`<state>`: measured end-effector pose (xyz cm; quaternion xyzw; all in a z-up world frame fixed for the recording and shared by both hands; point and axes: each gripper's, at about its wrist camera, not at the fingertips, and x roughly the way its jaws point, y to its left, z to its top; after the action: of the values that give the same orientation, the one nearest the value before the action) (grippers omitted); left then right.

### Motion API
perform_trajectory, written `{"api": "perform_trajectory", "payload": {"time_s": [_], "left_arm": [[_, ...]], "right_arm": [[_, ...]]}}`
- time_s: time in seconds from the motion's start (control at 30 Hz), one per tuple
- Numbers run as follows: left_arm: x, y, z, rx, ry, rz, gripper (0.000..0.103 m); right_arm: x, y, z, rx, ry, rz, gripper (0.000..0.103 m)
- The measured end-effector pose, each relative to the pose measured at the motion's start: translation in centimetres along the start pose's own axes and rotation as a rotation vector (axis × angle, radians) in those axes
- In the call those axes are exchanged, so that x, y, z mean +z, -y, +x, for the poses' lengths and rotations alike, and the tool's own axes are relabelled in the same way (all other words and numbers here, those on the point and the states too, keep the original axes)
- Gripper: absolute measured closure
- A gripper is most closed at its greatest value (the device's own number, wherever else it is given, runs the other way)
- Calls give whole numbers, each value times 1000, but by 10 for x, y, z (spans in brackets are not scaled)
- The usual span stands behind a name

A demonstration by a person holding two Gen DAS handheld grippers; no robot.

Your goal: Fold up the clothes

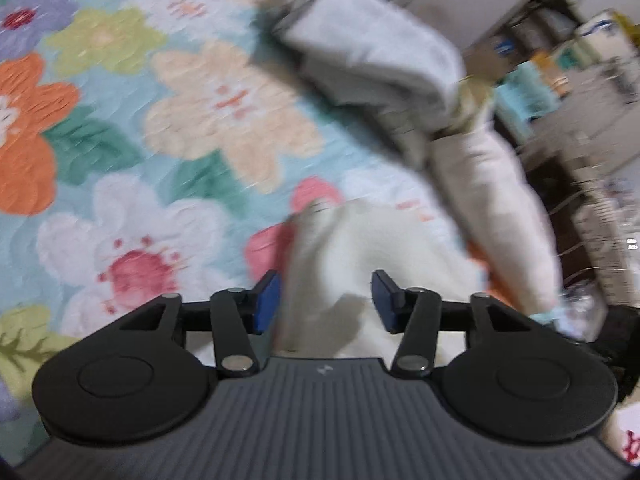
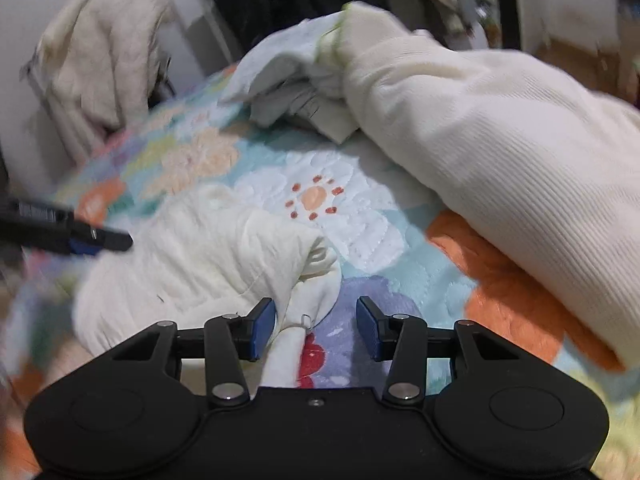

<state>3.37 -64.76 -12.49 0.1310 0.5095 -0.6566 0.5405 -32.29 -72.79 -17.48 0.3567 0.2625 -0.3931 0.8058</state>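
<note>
A crumpled cream garment (image 2: 208,252) lies on a floral quilt (image 2: 360,224). My right gripper (image 2: 316,328) hangs open over its near corner; the cloth's tip touches the left pad, while the right pad stands apart over the quilt. In the left wrist view the same cream garment (image 1: 360,256) lies between and beyond the pads of my left gripper (image 1: 326,300), which is open above it. The left gripper (image 2: 108,242) also shows in the right wrist view, at the garment's far left edge, blurred.
A long ribbed cream garment (image 2: 500,140) lies across the right of the quilt, with a pale crumpled cloth (image 2: 288,76) at its far end. More cream cloth (image 2: 92,60) is heaped at the back left. Cluttered shelves (image 1: 580,60) stand beyond the bed's right edge.
</note>
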Motion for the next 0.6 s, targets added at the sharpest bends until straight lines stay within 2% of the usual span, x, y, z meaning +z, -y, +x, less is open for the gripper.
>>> {"api": "perform_trajectory", "payload": {"time_s": [0.1, 0.17, 0.23, 0.3, 0.37, 0.4, 0.47, 0.5, 0.53, 0.57, 0.6], "left_arm": [[-3, 1, 5, -73, -4, 8, 34], [-7, -3, 16, -93, -38, -5, 32], [-13, -8, 29, -98, -83, -25, 32], [-22, -11, 43, -102, -115, -45, 32], [-30, -12, 53, -121, -121, -63, 36], [-35, -11, 56, -139, -111, -71, 45], [-37, -6, 59, -170, -105, -61, 64], [-35, -1, 59, -166, -97, -40, 72], [-34, 4, 59, -161, -88, -19, 75], [-31, 10, 57, -160, -77, -1, 78], [-28, 15, 55, -159, -66, 17, 78]], "right_arm": [[-1, 19, -20, 135, 31, 187, 44], [-4, 30, -27, 233, 43, 321, 30], [-5, 36, -26, 295, 44, 385, 21], [-5, 34, -16, 299, 18, 362, 14], [-7, 32, -2, 278, -16, 341, 14], [-8, 30, 7, 258, -36, 332, 14], [-12, 23, 22, 274, -56, 320, 10], [-15, 19, 29, 283, -64, 314, 10], [-15, 14, 32, 288, -49, 295, 14], [-14, 9, 35, 301, -45, 268, 38], [-14, 5, 37, 313, -41, 241, 41]]}}
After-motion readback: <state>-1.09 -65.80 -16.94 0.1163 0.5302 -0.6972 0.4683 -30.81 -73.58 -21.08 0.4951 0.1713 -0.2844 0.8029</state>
